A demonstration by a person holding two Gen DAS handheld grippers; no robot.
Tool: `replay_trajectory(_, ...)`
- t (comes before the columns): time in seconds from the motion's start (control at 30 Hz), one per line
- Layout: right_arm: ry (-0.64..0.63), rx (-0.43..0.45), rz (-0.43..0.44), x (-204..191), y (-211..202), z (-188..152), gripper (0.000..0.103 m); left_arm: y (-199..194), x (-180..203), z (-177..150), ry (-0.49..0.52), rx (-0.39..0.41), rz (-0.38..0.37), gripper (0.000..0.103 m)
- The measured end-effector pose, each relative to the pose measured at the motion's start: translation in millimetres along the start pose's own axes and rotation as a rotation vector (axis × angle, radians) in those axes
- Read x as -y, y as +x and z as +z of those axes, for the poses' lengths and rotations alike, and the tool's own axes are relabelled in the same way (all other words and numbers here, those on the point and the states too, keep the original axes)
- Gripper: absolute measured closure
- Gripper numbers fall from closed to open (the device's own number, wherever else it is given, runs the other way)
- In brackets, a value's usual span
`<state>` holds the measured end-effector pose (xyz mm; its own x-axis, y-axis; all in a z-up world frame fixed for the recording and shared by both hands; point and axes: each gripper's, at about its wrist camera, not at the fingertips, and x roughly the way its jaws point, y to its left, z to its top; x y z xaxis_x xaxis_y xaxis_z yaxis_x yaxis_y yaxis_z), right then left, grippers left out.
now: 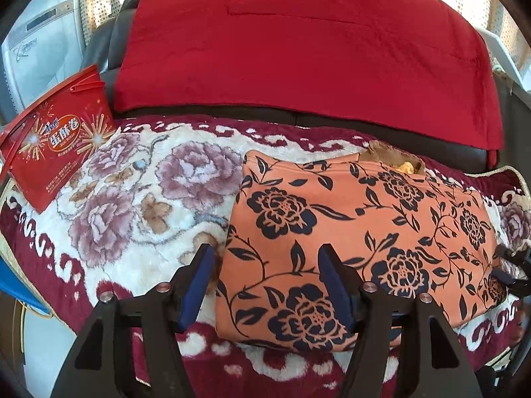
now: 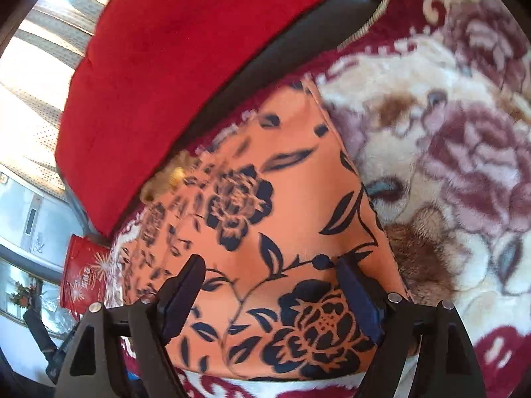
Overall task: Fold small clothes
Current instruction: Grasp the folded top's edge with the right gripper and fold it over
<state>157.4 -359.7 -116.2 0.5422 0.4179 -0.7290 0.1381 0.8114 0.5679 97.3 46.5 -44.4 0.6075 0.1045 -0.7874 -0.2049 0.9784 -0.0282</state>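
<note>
An orange garment with dark navy flowers lies folded into a rough rectangle on a plush floral blanket. A brown fuzzy collar pokes out at its far edge. My left gripper is open, its jaws astride the garment's near left corner, nothing held. In the right wrist view the same garment fills the middle. My right gripper is open just above the garment's near edge, empty. The right gripper's tip also shows at the far right of the left wrist view.
A red cushion leans on a dark sofa back behind the blanket. A red snack box lies at the blanket's far left and shows in the right wrist view. A white appliance stands beyond.
</note>
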Motion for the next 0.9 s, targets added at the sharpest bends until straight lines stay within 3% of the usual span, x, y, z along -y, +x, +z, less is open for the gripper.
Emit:
replay_trajectory(0.1, -0.086, 0.037, 0.038, -22.7, -7.9, 0.6, 0.019, 1.1, 2.1, -3.3, 0.006, -0.001, 0.016, 0.037)
replay_trajectory(0.17, -0.103, 0.028, 0.019, -20.7, 0.7, 4.2, 0.018, 4.3, 3.5, -4.5, 0.007, -0.011, 0.014, 0.037)
replay_trajectory(0.23, -0.045, -0.025, -0.055, 0.3, 21.0, 5.2, 0.018, 6.8, 4.6, -5.7, 0.008, -0.017, 0.019, 0.037)
replay_trajectory(0.4, -0.067, 0.018, 0.013, -18.5, 4.3, 19.4, 0.018, 19.7, 6.1, -7.5, 0.027, -0.031, 0.042, 0.037)
replay_trajectory(0.57, -0.077, 0.023, 0.033, -27.9, 16.6, 50.5, 0.018, 43.3, 8.2, -6.3, 0.022, -0.071, 0.053, 0.037)
replay_trajectory(0.67, 0.005, -0.051, -0.041, 0.8, 53.4, 66.9, 0.018, 70.2, 8.6, -11.3, 0.038, -0.134, 0.082, 0.037)
replay_trajectory(0.7, 0.024, -0.022, -0.029, 3.5, 53.9, 70.8, 0.018, 84.7, 6.9, -14.8, 0.048, -0.186, 0.102, 0.037)
replay_trajectory(0.8, 0.035, 0.035, 0.025, -7.2, 29.8, 66.7, 0.018, 89.0, -5.3, -17.7, -0.001, -0.185, 0.084, 0.029)
replay_trajectory(0.9, 0.041, 0.098, 0.106, -8.9, -9.9, 37.7, 0.018, 76.1, -8.8, -17.6, -0.016, -0.168, 0.094, 0.029)
